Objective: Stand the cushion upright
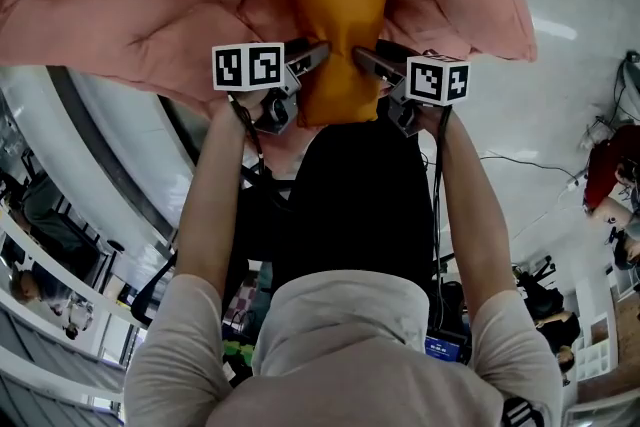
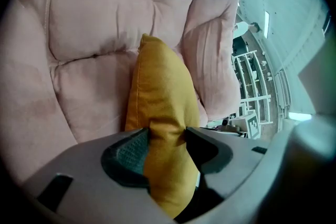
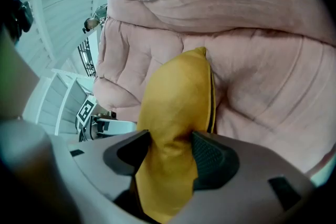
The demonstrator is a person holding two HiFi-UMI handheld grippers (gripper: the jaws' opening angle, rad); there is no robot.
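A mustard-yellow cushion (image 1: pixel 340 15) rests against a large pink padded seat (image 1: pixel 150 5), its near end squeezed from both sides. My left gripper (image 1: pixel 322 50) pinches the cushion's left edge and my right gripper (image 1: pixel 362 57) its right edge. In the left gripper view the cushion (image 2: pixel 163 97) stands on edge, and the fabric is creased between the pads of the left gripper (image 2: pixel 167 139). The right gripper view shows the cushion (image 3: pixel 178 97) nipped the same way by the right gripper (image 3: pixel 170 147). Both jaws stand wide, filled by the cushion.
The pink seat (image 2: pixel 94 23) rises behind and around the cushion. A pale curved rail (image 1: pixel 100 145) runs at the left, grey floor with cables (image 1: pixel 530 165) at the right. White shelving (image 2: pixel 252 76) stands beyond the seat. A person in red (image 1: pixel 610 170) is at far right.
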